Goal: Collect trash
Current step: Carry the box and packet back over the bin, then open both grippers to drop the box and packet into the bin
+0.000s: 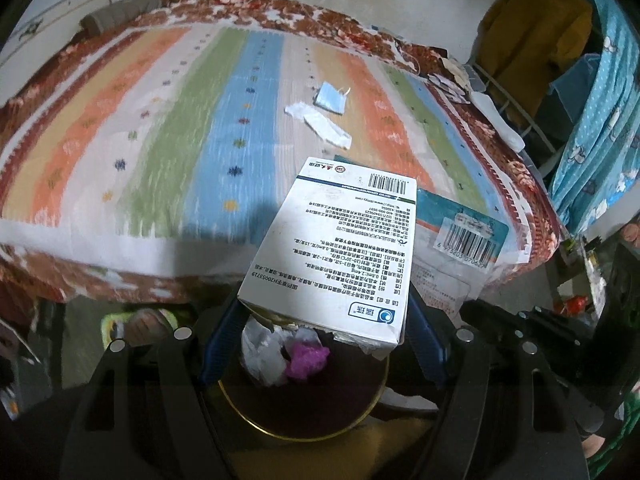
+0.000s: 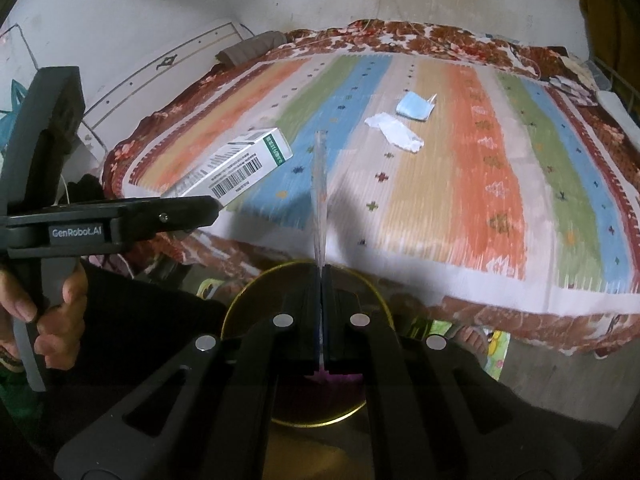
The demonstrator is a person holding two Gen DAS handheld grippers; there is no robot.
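While the left gripper (image 1: 324, 320) held a white medicine box (image 1: 340, 248) between its blue-padded fingers (image 1: 224, 336), spread wide across the carton's breadth, a dark bin with a gold rim (image 1: 304, 400) sat directly beneath them, already holding crumpled white paper and a magenta scrap (image 1: 306, 360). The box stuck forward beyond the fingertips, its torn near end hanging over the bin's mouth. It looked like thin, light cardboard, probably empty: stiff enough along its flat faces to take a firm squeeze, but apt to buckle at the ripped end, so the grip across the two long sides seemed the sound one. The right gripper (image 2: 322, 276) had its fingers pressed fully together on a thin flat packet (image 2: 320, 184), seen edge-on and rising straight ahead from the tips; in the left view it showed as a teal-edged sachet (image 1: 460, 236) with a barcode, just right of the box. That piece was likely slick and floppy, so a pinch near its lower edge would hold it best. Farther ahead of both pairs of fingers, on the striped bedspread (image 2: 460, 184), lay a folded blue face mask (image 2: 414, 106) and, just beside it, a crumpled white wrapper (image 2: 396, 130). Both would be soft, nearly weightless and prone to slip, better taken by a bunched fold than a flat edge.
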